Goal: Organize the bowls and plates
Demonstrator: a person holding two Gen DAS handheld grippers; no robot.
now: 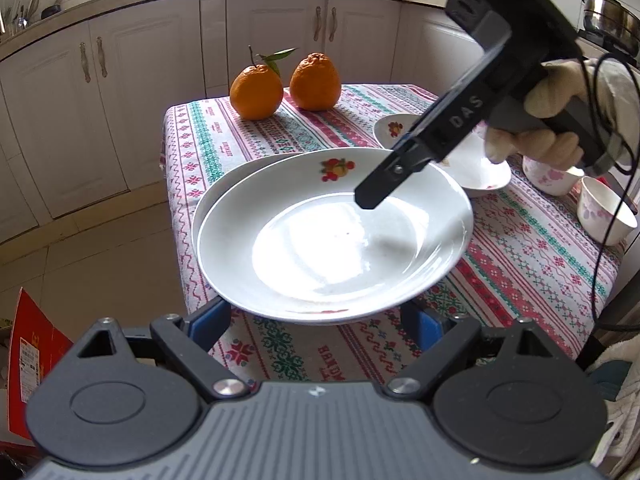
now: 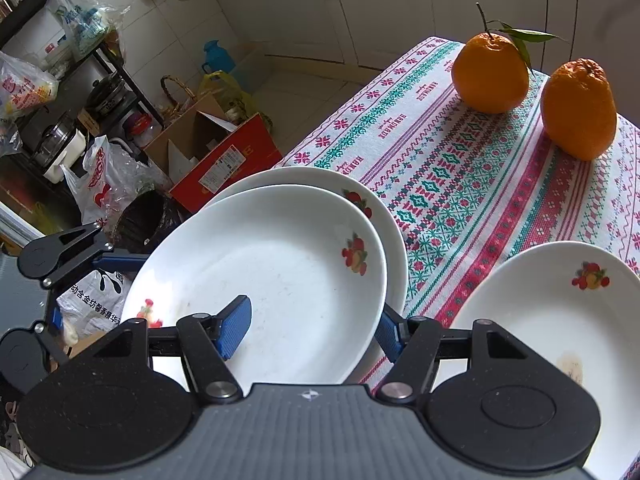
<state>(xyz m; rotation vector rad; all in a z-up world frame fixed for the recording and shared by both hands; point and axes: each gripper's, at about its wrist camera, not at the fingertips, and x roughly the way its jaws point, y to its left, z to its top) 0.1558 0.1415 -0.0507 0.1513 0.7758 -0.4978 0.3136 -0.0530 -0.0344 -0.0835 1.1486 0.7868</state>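
Observation:
A white plate with a fruit motif (image 1: 332, 240) lies on top of a second like plate (image 1: 216, 188) near the table's left edge; both show in the right wrist view, the top plate (image 2: 280, 272) and the lower plate (image 2: 320, 184). My right gripper (image 2: 312, 328) is open, one blue finger (image 2: 234, 330) over the top plate, the other beyond its rim. In the left wrist view it (image 1: 372, 196) hovers above the plate. My left gripper (image 1: 320, 326) is open, fingers apart under the plate's near rim. A third plate (image 2: 560, 320) lies at right.
Two oranges (image 1: 256, 92) (image 1: 316, 82) stand at the table's far end. Another plate (image 1: 476, 168) and two small floral bowls (image 1: 552, 176) (image 1: 604, 212) sit at the right. Off the table's left edge are a red box (image 2: 224, 160), bags and a shelf.

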